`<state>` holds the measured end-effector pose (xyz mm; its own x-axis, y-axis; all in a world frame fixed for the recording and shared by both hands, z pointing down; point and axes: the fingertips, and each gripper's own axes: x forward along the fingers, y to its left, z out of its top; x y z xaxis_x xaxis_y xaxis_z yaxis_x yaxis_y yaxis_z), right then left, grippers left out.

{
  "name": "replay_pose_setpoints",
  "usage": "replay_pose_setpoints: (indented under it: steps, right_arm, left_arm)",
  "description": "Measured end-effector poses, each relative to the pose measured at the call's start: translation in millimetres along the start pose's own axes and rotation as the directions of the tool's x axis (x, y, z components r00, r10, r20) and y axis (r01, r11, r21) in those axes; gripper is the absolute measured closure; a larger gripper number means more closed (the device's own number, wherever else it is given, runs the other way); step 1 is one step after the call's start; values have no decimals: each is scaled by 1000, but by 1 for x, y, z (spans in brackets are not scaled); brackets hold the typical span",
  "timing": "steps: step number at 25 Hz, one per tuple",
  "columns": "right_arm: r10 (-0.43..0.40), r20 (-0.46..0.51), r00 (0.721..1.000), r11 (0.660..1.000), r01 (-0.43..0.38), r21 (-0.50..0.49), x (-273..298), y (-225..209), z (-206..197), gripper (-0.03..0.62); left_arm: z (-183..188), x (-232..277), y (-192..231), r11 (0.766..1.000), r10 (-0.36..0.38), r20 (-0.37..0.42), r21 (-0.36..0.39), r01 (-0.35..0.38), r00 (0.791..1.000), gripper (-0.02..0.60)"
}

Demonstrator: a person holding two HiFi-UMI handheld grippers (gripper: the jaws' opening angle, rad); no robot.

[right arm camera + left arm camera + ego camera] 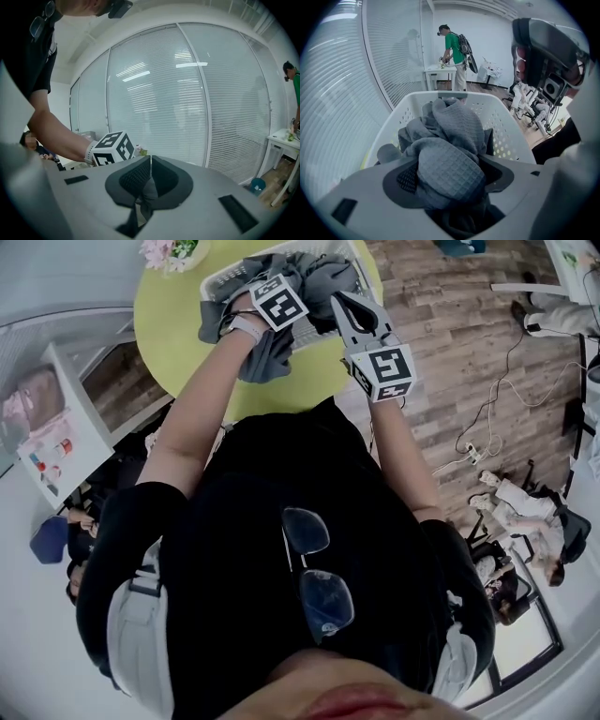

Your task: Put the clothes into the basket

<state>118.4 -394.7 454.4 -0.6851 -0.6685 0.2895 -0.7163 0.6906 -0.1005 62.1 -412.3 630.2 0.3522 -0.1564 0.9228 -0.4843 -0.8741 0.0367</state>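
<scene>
Gripping, left gripper: its fingers are clamping a bunched fold of the grey clothes. They are standing wide because the wad is thick, and are pointing steeply down over the basket.
Right gripper: its fingers are pressing together. Nothing is plainly showing between them, and a thin grey sliver behind the pads is too small to name. The gripper is hovering beside the basket's right side and carrying nothing.
Basket: the white perforated tub is sitting toward the far edge of the round yellow-green worktop, away from the person.
Clothes, location: most of the grey heap is lying inside the basket and mounding above the rim. In the head view one length is hanging over the basket's near wall, down toward the worktop.
Worktop: no loose clothing is showing on its bare parts. The stretch under the arms is hidden.
Progress, judged: the task is nearing its end, with the bulk already in.
Remaining, judged: the person is probably needing to lower and let go of the held wad, then tuck the trailing length over the rim.
</scene>
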Motion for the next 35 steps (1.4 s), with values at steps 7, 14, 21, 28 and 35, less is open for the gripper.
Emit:
replay_pose_setpoints:
  steps: [7,14,21,28,35]
  right_arm:
    - [24,-26,999,999,-24,28,8,-8,-13,566]
    - [37,-51,998,998,-34,46,17,-14,-25,566]
    - [41,-75,996,997,-36,62,20,-21,-36,566]
    - [54,-97,994,996,-47,76,24,-20,-46,566]
    - [82,-108,991,995,-75,72,24,-18,-48,566]
  left_arm:
    - [-11,31,-2,1000,-25,-6,-17,25,1000,244]
    - [-22,63,5,999,-42,-18,-16,42,999,244]
    - [-33,87,8,998,-67,-29,-23,66,997,244]
    - [-44,107,10,996,-85,-44,-41,83,995,241]
    - [-51,116,8,994,-81,-40,-74,77,996,230]
